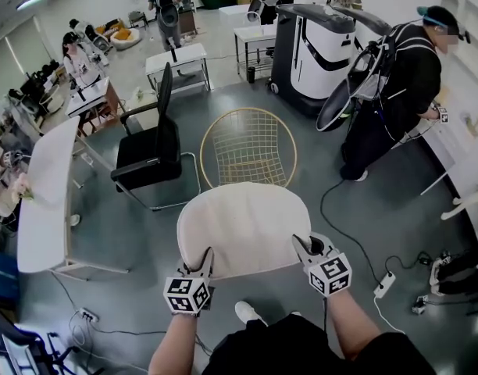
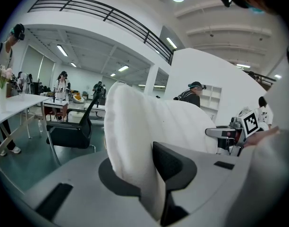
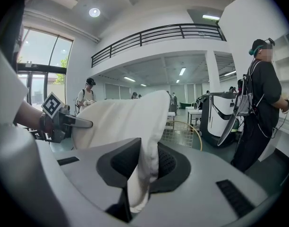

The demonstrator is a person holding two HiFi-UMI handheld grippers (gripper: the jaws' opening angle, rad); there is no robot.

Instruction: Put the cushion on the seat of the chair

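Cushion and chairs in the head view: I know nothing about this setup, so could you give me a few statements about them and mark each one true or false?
1. The left gripper and the right gripper are both clamped on the white cushion. True.
2. The gold wire chair has nothing on its seat. True.
3. The cushion lies on the wire chair. False: it is held in the air, short of that chair.
4. The black office chair stands to the right of the wire chair. False: it stands to its left.
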